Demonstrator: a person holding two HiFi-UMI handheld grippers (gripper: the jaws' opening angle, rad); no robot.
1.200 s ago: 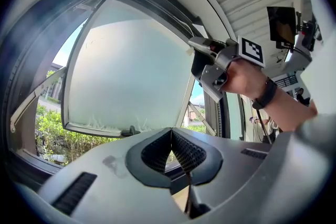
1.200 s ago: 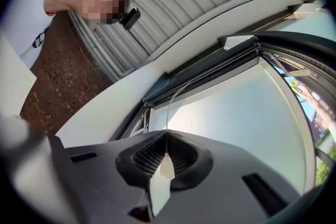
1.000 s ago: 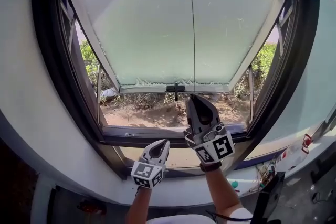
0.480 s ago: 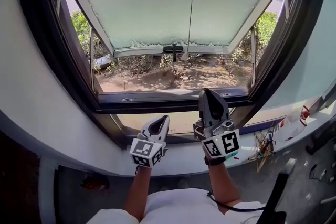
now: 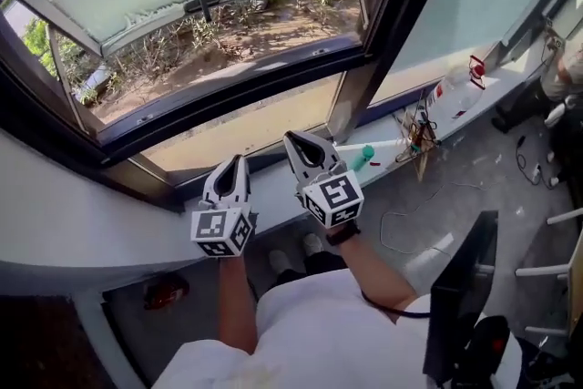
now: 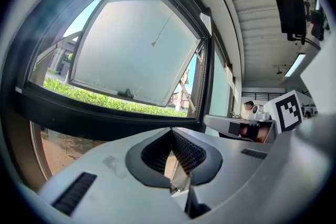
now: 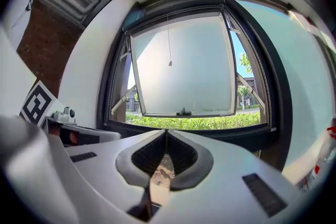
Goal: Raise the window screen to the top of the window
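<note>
In front of the sill (image 5: pixel 273 189), the left tool (image 5: pixel 231 167) and right tool (image 5: pixel 298 145) are held side by side, each with jaws pressed together on nothing. Beyond, the screen (image 7: pixel 176 8) is seen gathered at the top of the window (image 7: pixel 112 81). Its cord (image 7: pixel 169 42) hangs before the out-tilted pane (image 7: pixel 184 73).

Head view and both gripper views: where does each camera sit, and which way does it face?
Head view: on the head, facing down at the sill; both forearms, left gripper, right gripper.
Left gripper view: on that gripper, facing the window; its shut jaws.
Right gripper view: likewise; its shut jaws.
Both share the window.
</note>
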